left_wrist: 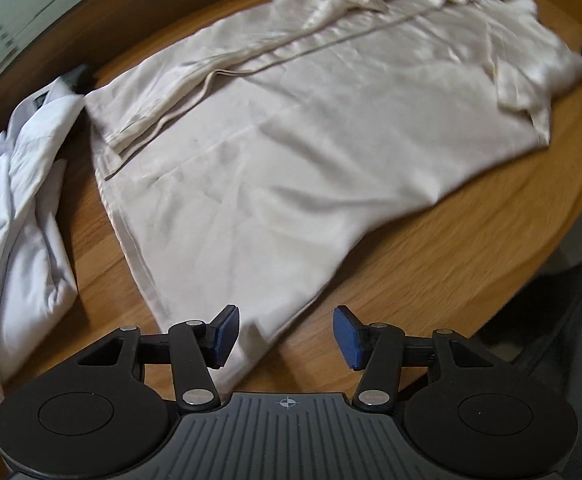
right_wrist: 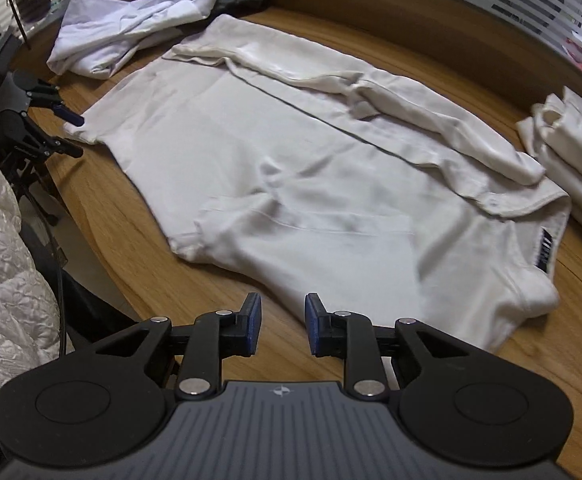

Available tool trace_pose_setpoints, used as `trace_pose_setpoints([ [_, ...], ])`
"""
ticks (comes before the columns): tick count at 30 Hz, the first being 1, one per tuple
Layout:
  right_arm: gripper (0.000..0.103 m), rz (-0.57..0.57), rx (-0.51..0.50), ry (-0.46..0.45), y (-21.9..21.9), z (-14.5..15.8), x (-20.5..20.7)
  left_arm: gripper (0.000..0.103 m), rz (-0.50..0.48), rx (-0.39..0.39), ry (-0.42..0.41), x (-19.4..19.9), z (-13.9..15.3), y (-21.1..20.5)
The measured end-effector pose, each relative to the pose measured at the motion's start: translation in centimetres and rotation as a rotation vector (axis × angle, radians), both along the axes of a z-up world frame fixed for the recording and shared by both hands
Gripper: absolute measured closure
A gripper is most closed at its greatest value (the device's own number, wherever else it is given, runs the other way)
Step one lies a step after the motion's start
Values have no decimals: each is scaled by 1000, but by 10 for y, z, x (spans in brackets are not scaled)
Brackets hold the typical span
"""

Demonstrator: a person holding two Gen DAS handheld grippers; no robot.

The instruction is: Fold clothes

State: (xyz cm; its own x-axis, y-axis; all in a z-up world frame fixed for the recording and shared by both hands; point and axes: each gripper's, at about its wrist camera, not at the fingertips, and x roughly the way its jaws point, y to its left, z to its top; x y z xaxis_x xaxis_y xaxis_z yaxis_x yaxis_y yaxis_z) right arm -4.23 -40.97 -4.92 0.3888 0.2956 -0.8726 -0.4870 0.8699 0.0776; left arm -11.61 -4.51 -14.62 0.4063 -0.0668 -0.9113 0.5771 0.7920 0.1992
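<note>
Cream shirt [right_wrist: 291, 168] flat on table [right_wrist: 139, 248], far sleeve folded in; near side unfolded. My grippers, left [left_wrist: 286, 336] and right [right_wrist: 283, 330], spread, empty.

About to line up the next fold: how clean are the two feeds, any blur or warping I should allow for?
Left wrist view: motion smear across the cream shirt and table, worst at the far right edge; the left tongs stay crisp. Right wrist view: sharper, shirt seams and collar label readable, slight softness near its closest hem. Both: strong fisheye bowing at the table rim, dark corners, soft even light, no glare.
</note>
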Motion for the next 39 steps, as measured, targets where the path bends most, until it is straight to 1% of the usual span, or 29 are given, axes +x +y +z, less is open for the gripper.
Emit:
trace_pose_setpoints([
  [2,76,8,-15,-4,18,-2,-3,51,-55,-3,-3,-1,-2,7],
  [4,76,17,-39,-11,36,-3,-4,53,-96,-30,2,-2,-2,14],
  [5,76,24,-51,-14,45,-3,-3,58,-114,-39,3,-3,-1,16],
  [6,75,35,-66,-20,55,-2,-2,68,-132,-47,2,-4,-1,18],
  [7,72,50,-85,-28,66,-2,-1,74,-148,-53,0,-5,-1,21],
  [8,70,73,-108,-37,75,-4,-1,88,-157,-58,1,-4,-2,24],
  [9,67,95,-130,-46,83,-6,-2,98,-158,-65,2,-4,-2,27],
  [10,62,118,-153,-55,92,-8,-2,99,-157,-73,1,-3,-2,30],
  [12,58,175,-204,-78,110,-12,-2,100,-154,-101,-20,-1,3,37],
  [14,58,240,-263,-101,126,-17,-2,100,-143,-133,-37,1,10,42],
  [24,58,384,-428,-160,153,-42,7,100,-97,-228,-89,13,41,52],
  [26,60,388,-434,-171,154,-43,10,100,-90,-239,-86,15,43,53],
  [28,93,373,-420,-158,153,-43,15,100,-83,-239,-81,18,43,54],
  [29,94,366,-409,-149,151,-42,17,100,-80,-239,-78,20,44,56],
  [30,100,364,-395,-150,150,-39,18,100,-79,-240,-74,22,45,57],
  [31,103,366,-386,-155,149,-34,19,100,-81,-241,-69,24,47,57],
  [35,103,360,-335,-129,140,-9,34,100,-118,-233,-72,31,59,56],
  [39,103,365,-313,-100,128,8,61,100,-114,-238,-56,48,65,57],
])
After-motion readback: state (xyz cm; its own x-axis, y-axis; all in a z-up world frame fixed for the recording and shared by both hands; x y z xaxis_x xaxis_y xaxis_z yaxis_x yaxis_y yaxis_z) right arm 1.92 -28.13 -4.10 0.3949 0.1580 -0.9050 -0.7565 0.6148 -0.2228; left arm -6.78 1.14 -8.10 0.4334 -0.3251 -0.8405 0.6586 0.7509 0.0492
